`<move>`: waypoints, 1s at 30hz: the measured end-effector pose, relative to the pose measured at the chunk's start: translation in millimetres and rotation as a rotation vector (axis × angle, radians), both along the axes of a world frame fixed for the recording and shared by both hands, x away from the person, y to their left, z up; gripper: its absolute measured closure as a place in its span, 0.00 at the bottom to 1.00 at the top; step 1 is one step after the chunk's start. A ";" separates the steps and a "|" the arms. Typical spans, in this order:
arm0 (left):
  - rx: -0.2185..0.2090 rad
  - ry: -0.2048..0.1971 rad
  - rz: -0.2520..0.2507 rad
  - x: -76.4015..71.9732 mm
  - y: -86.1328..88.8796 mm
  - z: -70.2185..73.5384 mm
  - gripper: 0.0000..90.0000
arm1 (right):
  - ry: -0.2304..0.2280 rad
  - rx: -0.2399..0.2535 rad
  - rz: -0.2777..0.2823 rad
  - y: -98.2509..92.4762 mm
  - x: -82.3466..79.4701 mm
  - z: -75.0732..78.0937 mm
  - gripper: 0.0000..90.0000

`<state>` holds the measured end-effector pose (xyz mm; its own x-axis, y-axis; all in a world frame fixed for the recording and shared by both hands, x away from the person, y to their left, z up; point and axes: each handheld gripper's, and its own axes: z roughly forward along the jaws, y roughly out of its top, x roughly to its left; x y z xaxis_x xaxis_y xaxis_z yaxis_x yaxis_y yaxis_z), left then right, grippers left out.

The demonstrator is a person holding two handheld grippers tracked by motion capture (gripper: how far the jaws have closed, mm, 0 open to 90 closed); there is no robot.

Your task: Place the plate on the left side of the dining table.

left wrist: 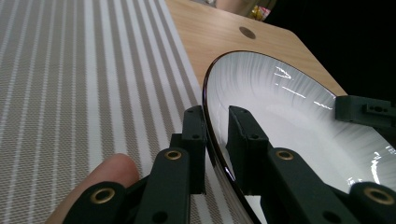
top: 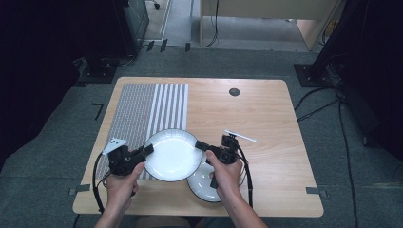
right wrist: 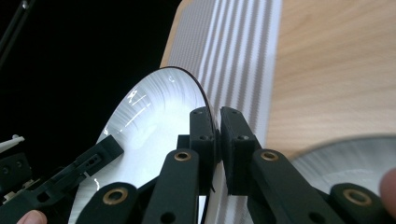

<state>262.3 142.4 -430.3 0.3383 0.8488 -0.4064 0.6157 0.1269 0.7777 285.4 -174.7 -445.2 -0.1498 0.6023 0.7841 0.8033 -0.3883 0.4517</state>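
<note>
The white plate (top: 173, 155) with its dark rim was held above the near half of the table (top: 266, 114), between my two grippers. Its left part hung over the near right corner of the striped placemat (top: 142, 111), and its near right edge covered part of a second white plate (top: 205, 186) that lay on the wood below.

My left gripper (top: 147, 150) pinched the left rim of the held plate. In the left gripper view the rim (left wrist: 212, 140) ran between the two black jaws, one on the outside and one on the inside of the plate; the jaws were drawn in on the rim, though the exact contact of the pads was hard to make out there.

My right gripper (top: 200, 145) pinched the opposite, right rim. In the right gripper view the jaws were pressed onto the thin edge (right wrist: 215, 126), with almost no gap visible.

In that view the second plate (right wrist: 345, 158) was blurred and cut off at the right edge. The underside of the held plate was hidden in all views. In the high view my right hand (top: 224, 173) covered much of the lower plate.

A thin white stick (top: 240, 136) lay on the wood just beyond my right gripper; what it was could not be determined.
</note>
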 end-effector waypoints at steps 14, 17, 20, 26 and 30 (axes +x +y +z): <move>-0.036 0.045 0.098 51.1 59.6 -3.9 0.88 | 0.053 -0.048 0.080 66.2 67.4 6.4 0.95; -0.048 0.062 0.112 64.4 68.3 -8.3 0.89 | 0.065 -0.066 0.086 76.8 82.7 3.3 0.95; -0.050 0.071 0.132 75.8 73.4 -12.9 0.89 | 0.080 -0.081 0.087 85.5 97.6 -1.8 0.95; -0.065 0.087 0.169 98.7 79.2 -22.9 0.91 | 0.107 -0.105 0.069 97.9 122.2 -15.5 0.94; -0.066 0.092 0.173 110.0 80.4 -28.4 0.91 | 0.115 -0.111 0.055 101.5 132.8 -20.4 0.94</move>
<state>372.3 222.8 -458.6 0.1491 0.8615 -0.4854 0.6483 0.2855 0.7059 418.2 -73.2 -465.6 -0.0981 0.6795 0.7271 0.8709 -0.2949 0.3931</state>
